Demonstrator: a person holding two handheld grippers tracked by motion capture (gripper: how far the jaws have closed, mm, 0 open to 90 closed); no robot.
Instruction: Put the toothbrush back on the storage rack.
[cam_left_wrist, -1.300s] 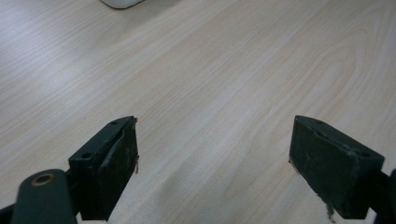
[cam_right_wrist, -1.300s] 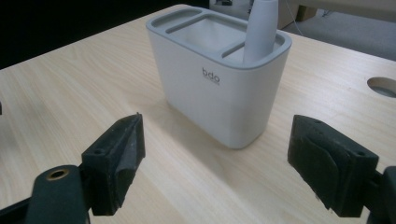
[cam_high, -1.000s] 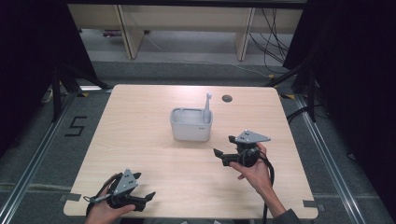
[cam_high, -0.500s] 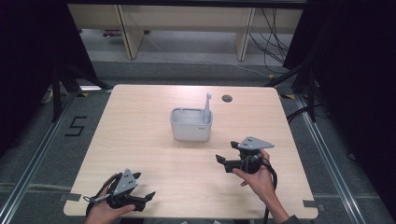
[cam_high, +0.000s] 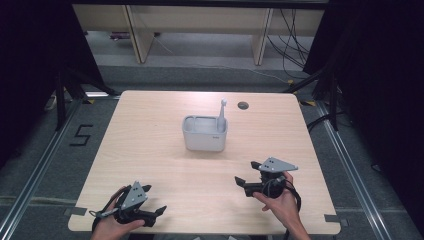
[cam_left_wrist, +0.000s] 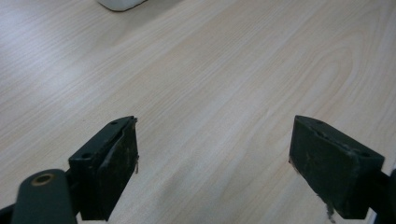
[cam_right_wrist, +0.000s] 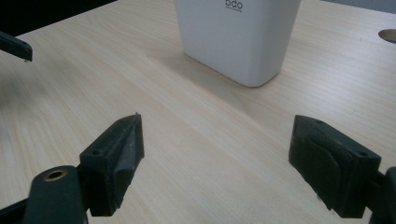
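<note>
The left tool (cam_high: 159, 213), a black two-jaw grabber with a grey three-cornered plate, sat nearest, at the near edge of the pale wood-grain tabletop (cam_high: 150, 145), well apart from the white rectangular plastic tub (cam_high: 204, 133) and off toward its near left. A hand (cam_high: 107, 227) held it from behind. Its jaws stood released with a wide gap, and in the left gripper view (cam_left_wrist: 212, 154) bare wood lay between them, with a corner of the tub (cam_left_wrist: 119, 4) at the top edge.

The right tool (cam_high: 245, 182), of the same build, lay a little farther in, on the near right of the tub and closer to it than the left one was. A hand (cam_high: 277, 202) gripped it, and a black cable trailed back from it. Its jaws were also spread and held nothing. In the right gripper view (cam_right_wrist: 215, 151) they pointed toward the tub (cam_right_wrist: 238, 35), which stood apart from them, beyond a stretch of bare wood.

The tub stood upright near the middle of the tabletop. A slim grey handle-like stick (cam_high: 221, 115) rose from its right end, leaning slightly. Beyond the tub, to its far right, a small dark round hole (cam_high: 243, 105) sat in the tabletop.
</note>
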